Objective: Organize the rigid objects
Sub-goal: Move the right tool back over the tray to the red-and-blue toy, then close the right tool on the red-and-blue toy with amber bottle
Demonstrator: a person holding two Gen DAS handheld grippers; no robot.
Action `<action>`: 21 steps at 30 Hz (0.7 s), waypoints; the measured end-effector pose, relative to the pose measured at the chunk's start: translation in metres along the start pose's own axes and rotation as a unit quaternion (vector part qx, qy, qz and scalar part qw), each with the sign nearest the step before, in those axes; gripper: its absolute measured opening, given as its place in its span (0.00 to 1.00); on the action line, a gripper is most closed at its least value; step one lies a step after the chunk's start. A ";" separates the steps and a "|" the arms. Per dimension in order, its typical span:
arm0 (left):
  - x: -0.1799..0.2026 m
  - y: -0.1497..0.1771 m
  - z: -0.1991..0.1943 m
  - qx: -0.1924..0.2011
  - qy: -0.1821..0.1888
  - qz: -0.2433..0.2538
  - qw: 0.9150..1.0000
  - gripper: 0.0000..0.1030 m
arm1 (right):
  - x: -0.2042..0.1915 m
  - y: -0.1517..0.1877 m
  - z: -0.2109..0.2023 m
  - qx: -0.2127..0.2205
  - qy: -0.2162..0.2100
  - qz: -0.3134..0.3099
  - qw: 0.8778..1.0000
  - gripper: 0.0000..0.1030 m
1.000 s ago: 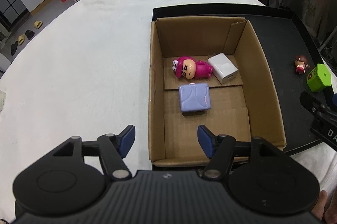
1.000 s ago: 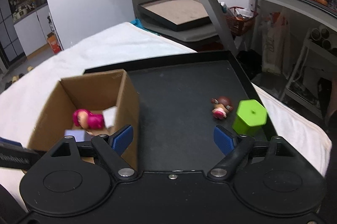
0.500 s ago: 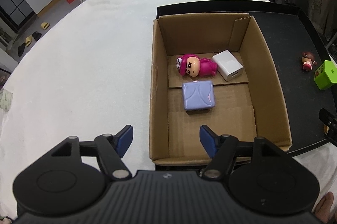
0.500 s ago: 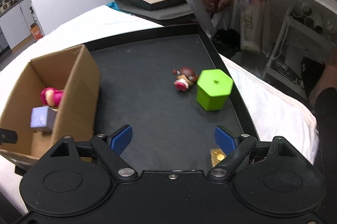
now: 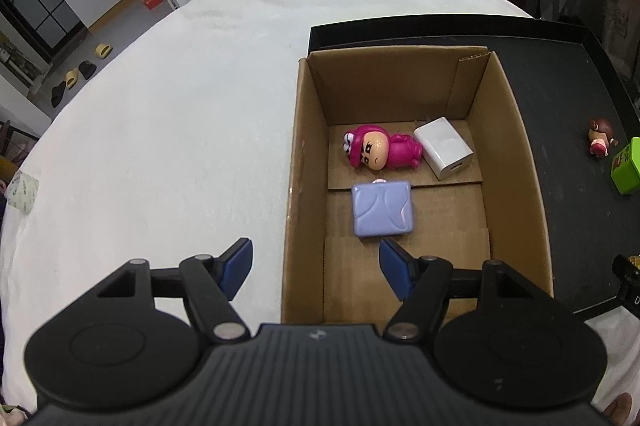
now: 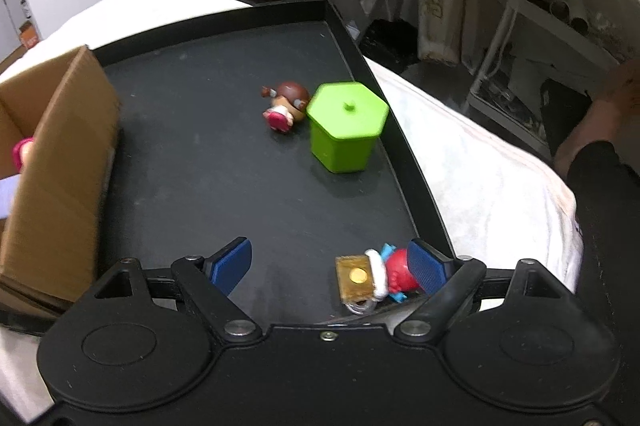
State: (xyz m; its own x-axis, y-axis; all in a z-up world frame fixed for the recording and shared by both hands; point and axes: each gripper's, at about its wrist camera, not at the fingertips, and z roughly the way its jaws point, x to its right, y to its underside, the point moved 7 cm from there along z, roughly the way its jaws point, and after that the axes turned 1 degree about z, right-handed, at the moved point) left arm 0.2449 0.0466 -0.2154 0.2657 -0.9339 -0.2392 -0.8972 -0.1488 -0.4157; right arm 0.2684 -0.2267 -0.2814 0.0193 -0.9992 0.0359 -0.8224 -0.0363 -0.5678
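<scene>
A cardboard box (image 5: pixel 516 162) holds a pink figurine (image 5: pixel 380 151), a white charger cube (image 5: pixel 444 148) and a lilac square case (image 5: pixel 382 214). My left gripper (image 5: pixel 314 268) is open and empty, above the box's near left wall. On the black tray (image 6: pixel 224 162) lie a small brown-haired doll (image 6: pixel 286 104), a green hexagonal box (image 6: pixel 346 126) and a red and gold charm (image 6: pixel 374 276). My right gripper (image 6: pixel 332 266) is open, with the charm close to its right finger (image 6: pixel 426 266). The box also shows in the right wrist view (image 6: pixel 60 154).
A white cloth (image 5: pixel 168 130) covers the table to the left of the tray. The tray's raised rim (image 6: pixel 400 146) runs along the right. Shelving and bags (image 6: pixel 520 6) stand beyond the table's right edge.
My right gripper has swung right and lower over the tray, so the red and gold charm now shows between its fingers. My left gripper has drawn back slightly from the box.
</scene>
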 end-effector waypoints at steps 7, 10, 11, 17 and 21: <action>0.013 -0.002 0.000 0.000 -0.005 0.016 1.000 0.66 | 0.006 0.004 0.009 -0.016 0.002 0.007 1.000 0.78; 0.018 -0.004 0.000 0.001 -0.004 0.018 1.000 0.66 | 0.008 0.005 0.013 -0.020 0.010 0.014 1.000 0.78; 0.019 -0.004 0.000 0.002 -0.004 0.020 1.000 0.66 | 0.010 0.005 0.014 -0.020 0.012 0.017 1.000 0.78; 0.020 -0.006 -0.001 0.003 -0.003 0.020 1.000 0.66 | 0.014 0.003 0.024 -0.025 0.031 0.014 0.999 0.76; 0.018 -0.006 -0.003 0.004 0.000 0.019 1.000 0.66 | 0.016 0.002 0.031 -0.033 0.026 0.017 0.999 0.81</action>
State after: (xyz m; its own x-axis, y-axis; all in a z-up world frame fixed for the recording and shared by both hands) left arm 0.2540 0.0295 -0.2151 0.2316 -0.9390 -0.2544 -0.9034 -0.1106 -0.4143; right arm 0.2850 -0.2435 -0.3075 -0.0372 -0.9974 0.0618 -0.8575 0.0001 -0.5144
